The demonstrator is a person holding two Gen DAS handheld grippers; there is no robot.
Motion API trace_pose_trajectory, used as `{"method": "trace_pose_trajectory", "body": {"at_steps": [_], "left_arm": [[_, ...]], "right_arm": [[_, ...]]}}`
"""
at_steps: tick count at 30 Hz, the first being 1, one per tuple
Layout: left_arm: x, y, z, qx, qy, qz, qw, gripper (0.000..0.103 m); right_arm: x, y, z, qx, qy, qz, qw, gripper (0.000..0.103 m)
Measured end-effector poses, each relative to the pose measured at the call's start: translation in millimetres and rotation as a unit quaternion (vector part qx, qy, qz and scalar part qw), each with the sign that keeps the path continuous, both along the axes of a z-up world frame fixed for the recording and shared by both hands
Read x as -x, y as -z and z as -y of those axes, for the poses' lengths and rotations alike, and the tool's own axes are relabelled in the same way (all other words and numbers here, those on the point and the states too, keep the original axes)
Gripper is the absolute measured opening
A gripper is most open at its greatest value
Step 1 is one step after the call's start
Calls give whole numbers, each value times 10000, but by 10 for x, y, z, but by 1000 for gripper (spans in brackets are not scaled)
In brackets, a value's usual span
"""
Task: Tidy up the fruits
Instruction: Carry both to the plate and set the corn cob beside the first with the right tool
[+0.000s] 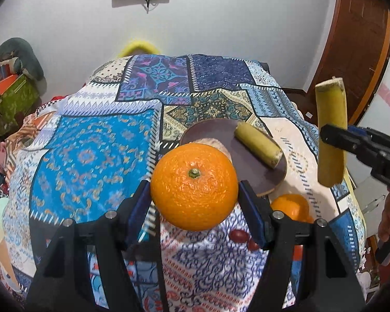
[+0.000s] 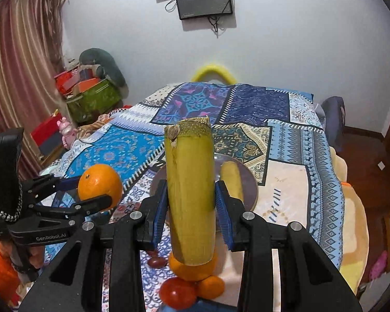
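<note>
While a patchwork cloth (image 2: 286, 140) covers the table to its edges, with open room at the far end, one round plate (image 2: 251, 182) holds one banana piece (image 2: 231, 179). Raised above it, the right gripper (image 2: 191, 205) clamps a second banana piece (image 2: 189, 195) upright; the left gripper (image 1: 193, 202), half spread, grips one orange (image 1: 194, 186). Two more oranges (image 2: 192, 271), one tomato (image 2: 178, 292) lie nearest.
</note>
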State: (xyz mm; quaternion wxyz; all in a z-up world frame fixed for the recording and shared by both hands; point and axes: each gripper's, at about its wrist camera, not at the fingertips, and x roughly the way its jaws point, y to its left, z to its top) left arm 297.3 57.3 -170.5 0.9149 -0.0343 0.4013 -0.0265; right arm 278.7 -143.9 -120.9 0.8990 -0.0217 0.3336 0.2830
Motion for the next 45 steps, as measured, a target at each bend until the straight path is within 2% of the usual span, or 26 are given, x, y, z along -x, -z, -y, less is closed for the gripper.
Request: {"method": "trace_pose_trajectory", "body": {"at_steps": [7, 13, 19, 25, 35, 41, 45], "left_arm": [[-323, 97, 25, -86, -55, -41, 9999, 67], [-626, 321, -35, -85, -171, -280, 9994, 67], [-843, 509, 9, 24, -23, -448, 9990, 67], [-955, 525, 53, -108, -39, -294, 9995, 67], [-1040, 584, 153, -236, 103, -251, 9994, 67], [-1064, 621, 118, 34, 78, -293, 9995, 67], [-1066, 621, 138, -43, 136, -302, 9994, 67]], "right_arm": [[-215, 143, 1, -61, 47, -211, 9997, 33], [-411, 299, -117, 68, 36, -361, 9993, 33], [-597, 472, -232, 164, -51, -609, 9980, 33], [-714, 637, -279, 284, -55, -790, 9965, 33], [-887, 749, -305, 292, -77, -930, 9952, 32], [-928, 788, -309, 221, -117, -1029, 9944, 33], [-940, 790, -322, 263, -119, -993, 9946, 32]]}}
